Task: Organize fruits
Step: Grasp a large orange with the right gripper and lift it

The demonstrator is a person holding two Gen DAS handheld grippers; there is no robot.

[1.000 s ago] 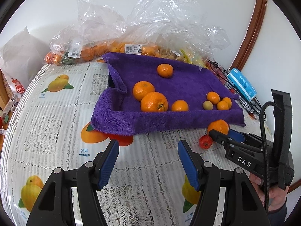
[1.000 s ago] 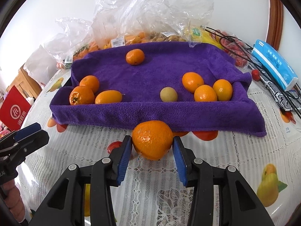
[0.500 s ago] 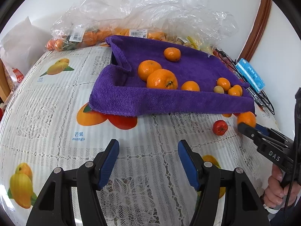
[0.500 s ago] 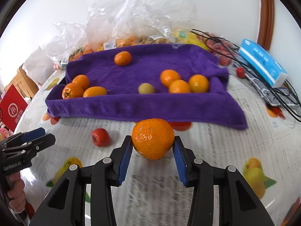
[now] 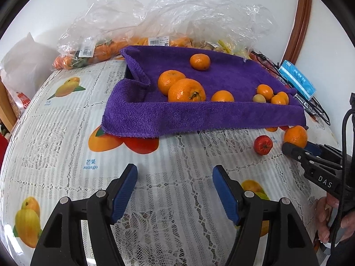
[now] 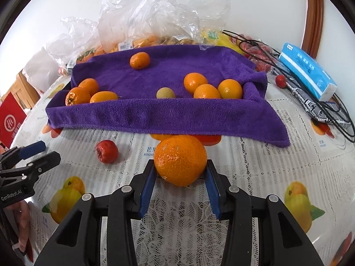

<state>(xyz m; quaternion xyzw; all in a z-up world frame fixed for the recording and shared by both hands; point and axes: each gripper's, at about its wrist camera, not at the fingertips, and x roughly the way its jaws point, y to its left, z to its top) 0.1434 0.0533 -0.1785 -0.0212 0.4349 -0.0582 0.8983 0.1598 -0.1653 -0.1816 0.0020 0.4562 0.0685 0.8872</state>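
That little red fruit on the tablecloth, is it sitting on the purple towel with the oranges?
No, the red fruit lies on the lace tablecloth in front of the purple towel, apart from its edge.

Bright, even daylight, soft faint shadows; sharp centre, strong fisheye bending (dark vignette corners), glare on plastic bags (image 5: 177,11).

towel (image 6: 168,110): purple | tangerine (image 6: 180,160): orange | small fruit (image 6: 107,151): red | tablecloth (image 6: 255,168): white lace, fruit print
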